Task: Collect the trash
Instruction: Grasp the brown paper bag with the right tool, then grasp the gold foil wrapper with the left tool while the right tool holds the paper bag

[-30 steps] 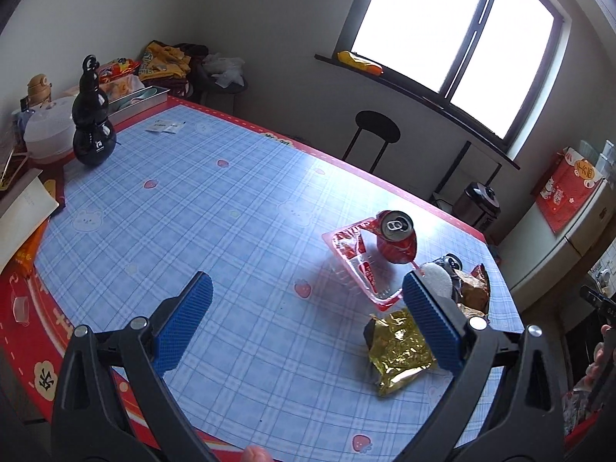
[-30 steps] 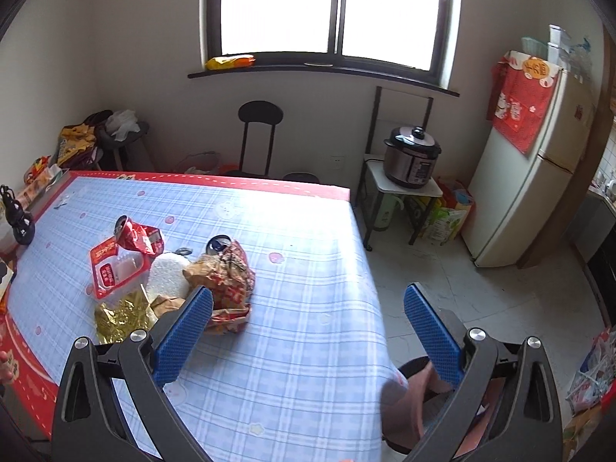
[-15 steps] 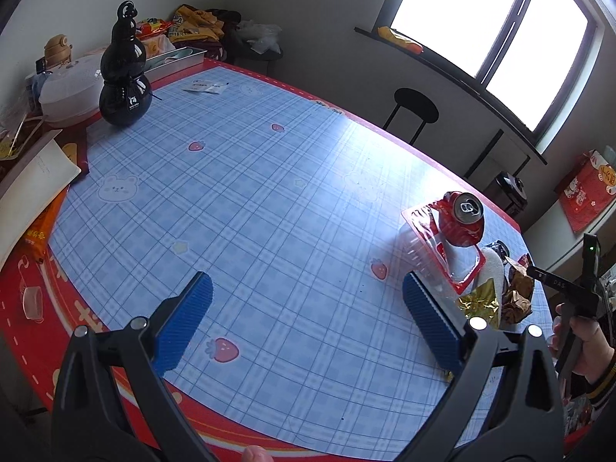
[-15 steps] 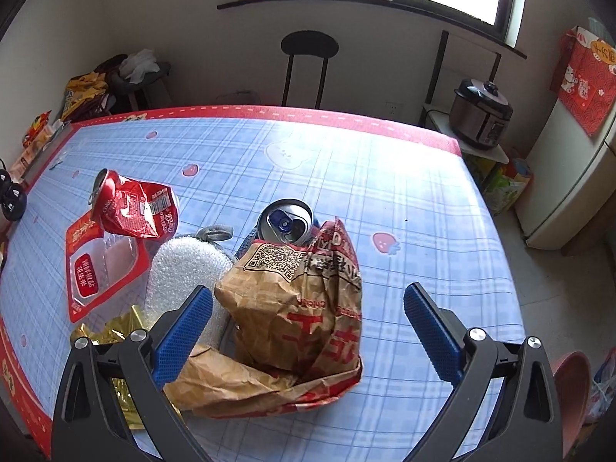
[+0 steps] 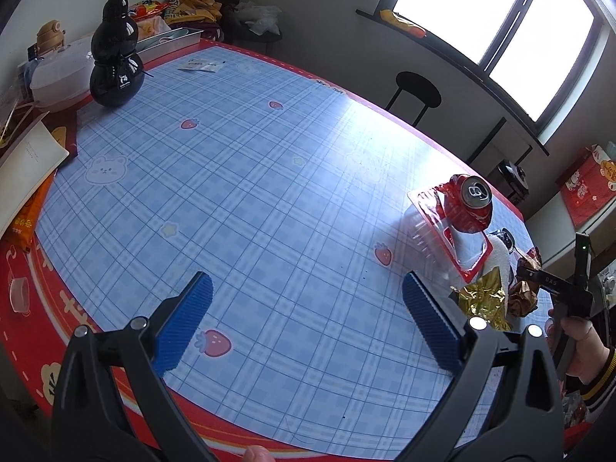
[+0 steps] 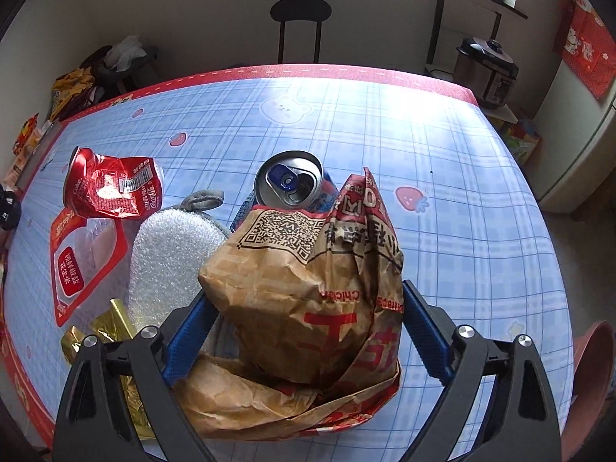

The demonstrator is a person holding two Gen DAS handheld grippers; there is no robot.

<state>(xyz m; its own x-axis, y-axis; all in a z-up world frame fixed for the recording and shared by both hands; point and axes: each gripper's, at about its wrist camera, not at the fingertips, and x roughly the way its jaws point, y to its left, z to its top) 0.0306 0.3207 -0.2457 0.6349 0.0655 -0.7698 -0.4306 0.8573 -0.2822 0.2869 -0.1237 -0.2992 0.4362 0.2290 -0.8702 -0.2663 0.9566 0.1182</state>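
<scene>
Right claw [image 6: 306, 321], closing, straddles the crumpled paper bag [image 6: 308, 300], blue pads at its sides.

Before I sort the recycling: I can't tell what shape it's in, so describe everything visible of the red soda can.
The crushed red aluminium soda can lies on its side, dented, silver top with pull tab facing away from the paper bag. White lettering and a barcode show on its wrinkled wall. It rests on the clear plastic snack tray with red label, beside the white foam pad. No gripper touches it.
</scene>
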